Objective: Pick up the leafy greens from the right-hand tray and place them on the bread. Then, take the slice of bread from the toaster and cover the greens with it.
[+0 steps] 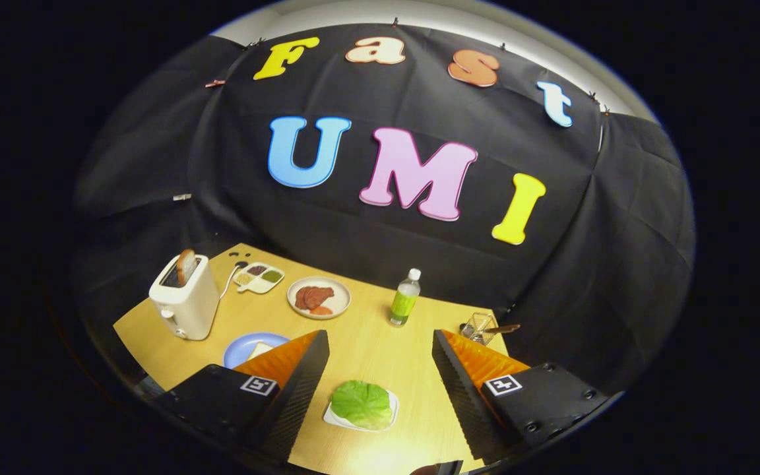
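Now the tongs (380, 389) are hovering above the desk (367, 336), fingers spread wide, gripping nothing. Between them, leafy greens (361, 404) are lying on a white tray (391, 410). At ten o'clock, bread (260, 349) is resting on a blue plate (238, 349); beyond it, the toaster (184, 300) is holding a slice (187, 265).

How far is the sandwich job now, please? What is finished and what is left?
Nothing looks done yet. The leafy greens lie on their white tray, between the open hand-held gripper fingers, untouched. The bread on the blue plate is bare. The toaster slice is in its slot. Both steps remain.
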Demonstrator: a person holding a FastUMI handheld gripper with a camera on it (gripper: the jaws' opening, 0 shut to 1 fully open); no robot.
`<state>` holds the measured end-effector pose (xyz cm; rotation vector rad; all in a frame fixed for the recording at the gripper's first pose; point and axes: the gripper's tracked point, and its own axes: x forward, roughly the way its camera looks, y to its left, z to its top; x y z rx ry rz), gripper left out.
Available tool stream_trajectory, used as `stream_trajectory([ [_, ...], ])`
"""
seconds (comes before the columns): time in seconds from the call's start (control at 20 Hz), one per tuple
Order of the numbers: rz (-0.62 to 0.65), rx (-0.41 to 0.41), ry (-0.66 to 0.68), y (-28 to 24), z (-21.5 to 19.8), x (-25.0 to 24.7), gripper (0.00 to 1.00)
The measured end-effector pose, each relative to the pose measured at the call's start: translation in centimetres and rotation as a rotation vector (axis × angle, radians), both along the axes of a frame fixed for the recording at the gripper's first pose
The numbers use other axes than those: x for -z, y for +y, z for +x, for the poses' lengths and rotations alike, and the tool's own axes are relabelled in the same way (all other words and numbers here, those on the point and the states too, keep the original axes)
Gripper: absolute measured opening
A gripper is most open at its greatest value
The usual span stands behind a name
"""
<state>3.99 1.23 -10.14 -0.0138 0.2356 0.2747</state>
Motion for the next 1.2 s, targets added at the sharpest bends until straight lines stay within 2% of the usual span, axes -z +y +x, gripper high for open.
stream_trajectory([
  [0.35,0.021,-0.163,0.247,1.9,1.6,12.1,0.98],
  [0.7,-0.091,-0.278,0.412,1.9,4.7,22.9,0.98],
  [0.9,-0.081,-0.338,0.511,3.1,5.3,26.9,0.98],
  [1.2,-0.104,-0.403,0.569,5.1,6.4,29.9,0.89],
])
